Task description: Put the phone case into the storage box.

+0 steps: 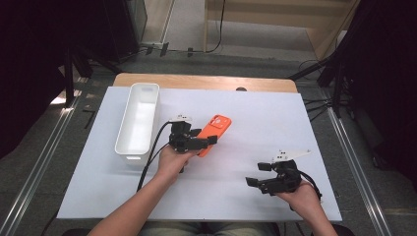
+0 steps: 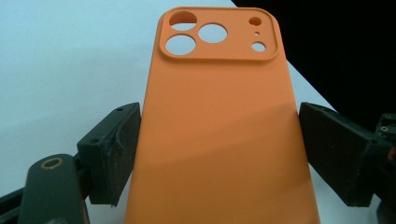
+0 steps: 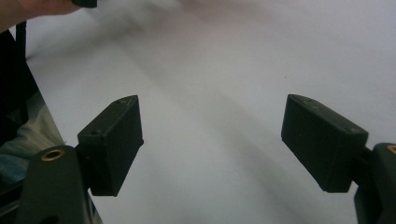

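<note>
We have the orange phone case [image 2: 219, 135] clamped across its width in the left tool [image 1: 196, 142], the two pads pressed against its long edges, camera cut-outs pointing away from the hand. In the high view the case [image 1: 216, 129] sits just to the right of the white bin [image 1: 137, 120], over the white tabletop [image 1: 255, 118], and we judge that we are in the carrying step: the case is picked up and the bin looks like its destination. For the next move we would need to swing the left tool over the bin's open top, bring the case down inside the walls, and only then let the pads part; the bin is narrow and long, so we would want the case's length turned along the bin's length to avoid catching a rim. The right tool [image 1: 260, 174] waits well to the right of the bin, near the front edge of the tabletop, its jaws standing wide with nothing between them, as the right gripper view [image 3: 212, 149] confirms. Some things we cannot settle: whether the case is lifted clear of the tabletop or brushes it, since the tool covers its lower end in the high view; the bottom end of the case is cut off in the left gripper view; and the bin's floor is washed out by glare.
</note>
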